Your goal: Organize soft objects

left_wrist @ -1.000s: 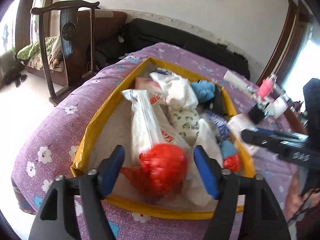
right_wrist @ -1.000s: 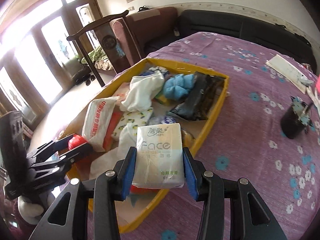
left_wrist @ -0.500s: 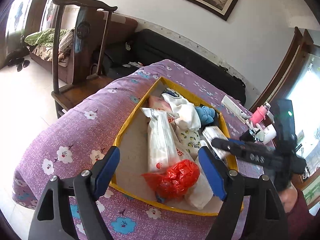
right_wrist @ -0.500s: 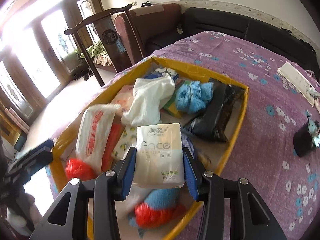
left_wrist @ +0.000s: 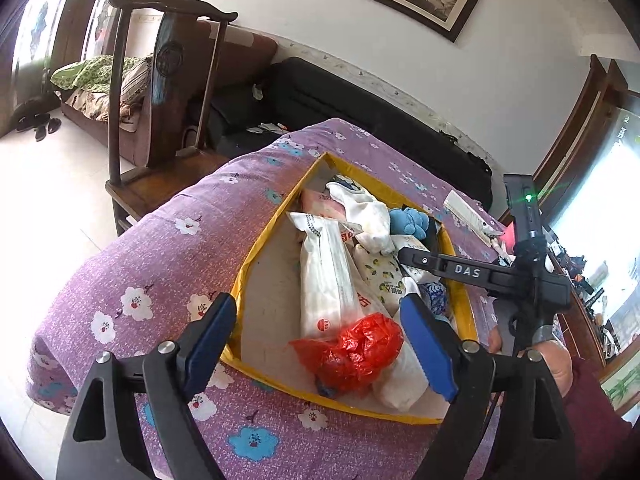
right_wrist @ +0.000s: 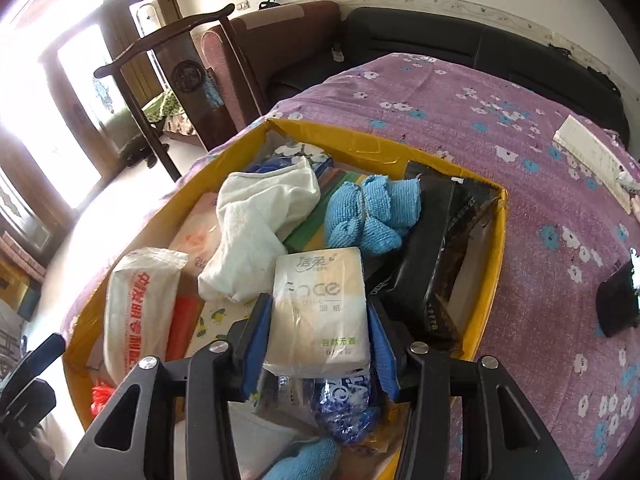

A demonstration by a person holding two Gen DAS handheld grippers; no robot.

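A yellow-rimmed cardboard box point(left_wrist: 256, 248) point(right_wrist: 492, 280) sits on a purple flowered bedspread and holds several soft things: a white towel point(right_wrist: 256, 216), a blue cloth point(right_wrist: 368, 216), a long white packet point(left_wrist: 328, 276), a red plastic bag point(left_wrist: 356, 352) and a black packet point(right_wrist: 432, 248). My right gripper point(right_wrist: 318, 344) is shut on a white tissue pack point(right_wrist: 320, 312) and holds it over the box's middle. It shows from the side in the left wrist view point(left_wrist: 408, 256). My left gripper point(left_wrist: 320, 344) is open and empty above the box's near corner.
A dark wooden chair point(left_wrist: 168, 92) stands left of the bed. A black sofa point(right_wrist: 460, 44) runs along the wall. A white comb-like item point(right_wrist: 592, 156) and a dark object point(right_wrist: 618, 304) lie on the bedspread right of the box.
My left gripper has pulled up and back from the red bag, which stays in the box. My right gripper has carried the tissue pack further over the box.
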